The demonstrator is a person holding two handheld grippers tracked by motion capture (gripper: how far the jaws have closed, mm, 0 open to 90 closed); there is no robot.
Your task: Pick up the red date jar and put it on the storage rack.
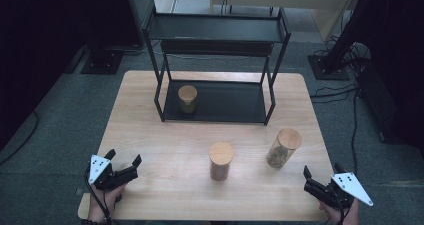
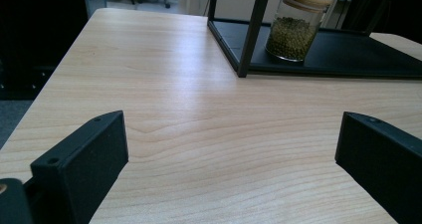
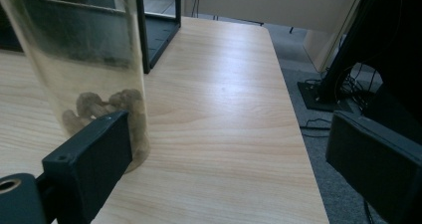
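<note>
High view: the right claw (image 1: 314, 181) hovers over the near right corner of the pale wooden counter (image 1: 165, 150), jaws wide and empty. The thing nearest it is the tall clear glass jar with a round wooden lid (image 1: 283, 148), which stands on the counter's right side, near the claw but apart from it, with dark lumpy contents settled at its bottom. In the right gripper view that jar (image 3: 84, 69) rises just past the left jaw, not between the jaws.

Being glass, the jar is likely stiff, smooth, slippery and breakable, and mostly empty, so fairly light and easy to tip. A sound hold would be across the straight wall at about mid-height, below the lid, which may only sit loose.

The left claw (image 1: 123, 162) rests at the near left corner, also wide and empty. A second wooden-lidded jar (image 1: 220, 161) stands mid-counter, and a third holding green grains (image 1: 187, 99) sits on the lower tier of the black metal shelf (image 1: 220, 102).
</note>
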